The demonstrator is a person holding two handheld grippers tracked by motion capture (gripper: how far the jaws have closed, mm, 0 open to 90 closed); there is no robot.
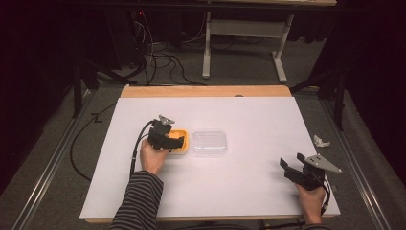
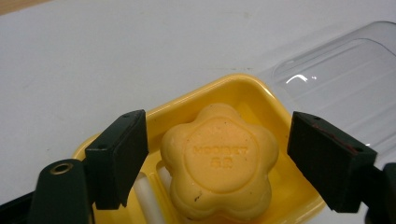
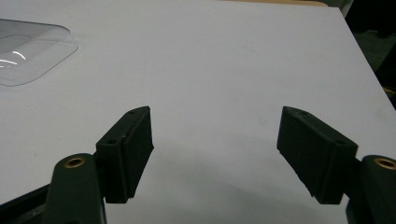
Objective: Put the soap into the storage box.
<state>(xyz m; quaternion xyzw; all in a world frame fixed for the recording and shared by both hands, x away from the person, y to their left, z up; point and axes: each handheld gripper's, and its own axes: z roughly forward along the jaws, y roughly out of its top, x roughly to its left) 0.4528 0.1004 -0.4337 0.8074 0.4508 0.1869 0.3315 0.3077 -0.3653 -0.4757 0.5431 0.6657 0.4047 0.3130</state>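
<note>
A yellow flower-shaped soap (image 2: 219, 161) with stamped lettering lies in a yellow dish (image 2: 233, 86). My left gripper (image 2: 217, 158) stands open around the soap, one pad on either side with a gap to each. In the high view this gripper (image 1: 176, 140) sits over the yellow dish (image 1: 186, 146), left of the table's middle. A clear plastic lid (image 1: 209, 143) lies flat just right of the dish, apart from the jaws. My right gripper (image 1: 292, 164) is open near the table's front right corner, with nothing between its pads (image 3: 130, 149) but bare table.
The white tabletop (image 1: 239, 191) has a wooden strip along its far edge. A small crumpled white scrap (image 1: 321, 141) lies off the table's right side. Cables and a white table frame (image 1: 207, 52) are on the floor beyond. The clear lid (image 3: 28, 51) appears far left in the right gripper view.
</note>
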